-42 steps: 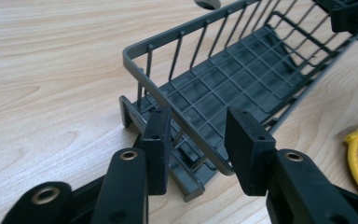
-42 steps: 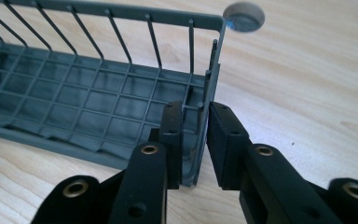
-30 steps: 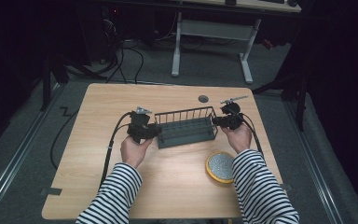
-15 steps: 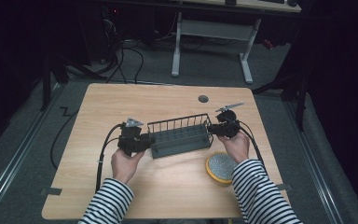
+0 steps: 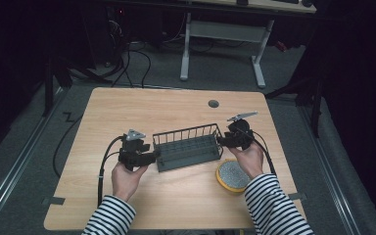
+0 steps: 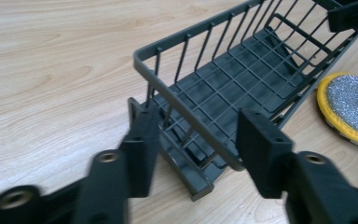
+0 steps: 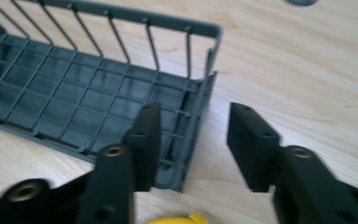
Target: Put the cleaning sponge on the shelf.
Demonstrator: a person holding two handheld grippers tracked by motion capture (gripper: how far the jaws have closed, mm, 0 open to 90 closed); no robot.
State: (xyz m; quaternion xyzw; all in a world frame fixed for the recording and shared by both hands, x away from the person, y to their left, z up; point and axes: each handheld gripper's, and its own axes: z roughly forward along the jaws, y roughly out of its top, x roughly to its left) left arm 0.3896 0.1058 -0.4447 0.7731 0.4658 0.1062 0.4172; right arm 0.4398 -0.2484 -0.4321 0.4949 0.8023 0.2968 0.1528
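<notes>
The dark grey wire basket (image 5: pixel 188 147) sits mid-desk, toward the near edge. We have both claws spread — left gripper (image 6: pixel 193 142) and right gripper (image 7: pixel 193 142) straddle its end walls, unclamped. Uneven closing could skew it onto the yellow-rimmed round scouring pad (image 5: pixel 231 176) just beside.

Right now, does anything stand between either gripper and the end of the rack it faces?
Nothing visible does. The left gripper is open with its jaws either side of the rack's end rail. The right gripper is open around the opposite end wall. The yellow scrubber lies on the table beside the rack, clear of both.
</notes>
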